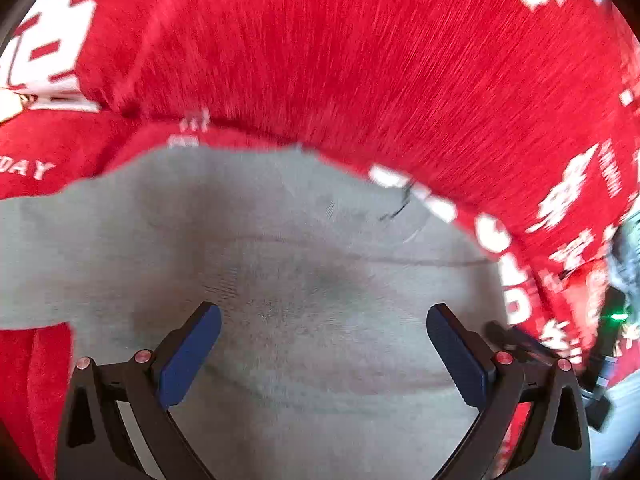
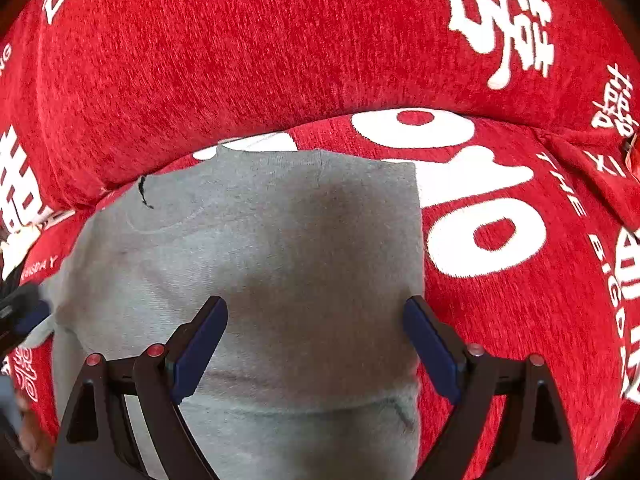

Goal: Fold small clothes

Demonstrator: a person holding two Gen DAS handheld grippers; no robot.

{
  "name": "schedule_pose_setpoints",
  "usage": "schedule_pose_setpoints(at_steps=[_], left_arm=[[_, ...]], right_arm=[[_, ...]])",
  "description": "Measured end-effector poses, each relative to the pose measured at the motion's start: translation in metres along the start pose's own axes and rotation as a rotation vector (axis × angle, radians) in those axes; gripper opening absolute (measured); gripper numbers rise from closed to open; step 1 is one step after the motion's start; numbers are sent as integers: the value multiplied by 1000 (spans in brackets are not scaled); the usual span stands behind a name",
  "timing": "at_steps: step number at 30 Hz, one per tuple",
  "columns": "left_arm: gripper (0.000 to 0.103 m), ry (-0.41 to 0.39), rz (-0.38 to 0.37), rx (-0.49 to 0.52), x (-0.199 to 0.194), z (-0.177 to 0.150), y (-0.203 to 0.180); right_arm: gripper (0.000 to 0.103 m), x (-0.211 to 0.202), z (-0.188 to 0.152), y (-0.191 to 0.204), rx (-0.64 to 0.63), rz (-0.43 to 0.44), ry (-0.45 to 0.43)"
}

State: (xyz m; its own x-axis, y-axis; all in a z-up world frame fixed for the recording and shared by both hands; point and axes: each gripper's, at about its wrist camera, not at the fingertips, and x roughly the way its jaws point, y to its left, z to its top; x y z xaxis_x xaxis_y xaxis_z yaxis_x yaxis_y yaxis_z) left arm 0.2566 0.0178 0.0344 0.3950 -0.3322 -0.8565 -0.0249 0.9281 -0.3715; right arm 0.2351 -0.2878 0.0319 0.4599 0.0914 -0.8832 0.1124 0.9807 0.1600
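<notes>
Both blue-padded fingers of your left gripper stand wide apart in the left wrist view, with nothing between them, hovering over the grey garment. That garment lies flat on the red cover with white lettering, and its far edge sits just in front of the red back cushion. This view is smeared, so you cannot tell which end of the garment is which, though it spreads wider across the frame than away from you. At the right edge, beside the garment, a dark piece of your other tool shows. In the right wrist view, your right gripper is likewise spread wide and empty, over the garment's right side. Here the garment's long axis runs from near you towards the cushion; its straight right edge lies along the cover's big white letters, and its far edge ends square just short of the cushion. A short black thread marks its far-left corner.
</notes>
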Motion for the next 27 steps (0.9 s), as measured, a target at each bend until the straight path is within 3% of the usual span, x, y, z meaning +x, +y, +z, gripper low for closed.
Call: schedule_pose_setpoints(at_steps=[2, 4, 5, 7, 9, 11, 13, 16, 19, 22, 24, 27], left_arm=[[103, 40, 74, -3, 18, -9, 10], [103, -20, 90, 78, 7, -24, 7], [103, -19, 116, 99, 5, -29, 6], [103, -16, 148, 140, -1, -40, 4], [103, 17, 181, 119, -1, -40, 8], [103, -8, 143, 60, -10, -35, 15], [103, -59, 118, -19, -20, -23, 20], [103, -60, 78, -50, -17, -12, 15], [103, 9, 156, 38, 6, -23, 4], [103, -26, 252, 193, 4, -47, -6], [103, -19, 233, 192, 3, -58, 2], [103, -78, 193, 155, -9, -66, 17]], right_arm=[[92, 10, 8, 5, -69, -20, 10], [94, 32, 16, 8, -114, -75, 42], [100, 40, 21, 10, -126, -103, 40], [102, 50, 32, 11, -131, -133, 25], [101, 51, 39, 12, -118, -139, 40], [100, 37, 39, 18, -120, -137, 23], [100, 15, 29, 28, -145, -119, -25], [100, -6, 10, 39, -162, -90, -61], [100, -2, -20, 52, -200, -17, -4], [100, 3, -47, 49, -228, -44, 47], [100, -6, -60, 49, -261, -62, 8], [100, -12, -66, 47, -291, -70, 53]])
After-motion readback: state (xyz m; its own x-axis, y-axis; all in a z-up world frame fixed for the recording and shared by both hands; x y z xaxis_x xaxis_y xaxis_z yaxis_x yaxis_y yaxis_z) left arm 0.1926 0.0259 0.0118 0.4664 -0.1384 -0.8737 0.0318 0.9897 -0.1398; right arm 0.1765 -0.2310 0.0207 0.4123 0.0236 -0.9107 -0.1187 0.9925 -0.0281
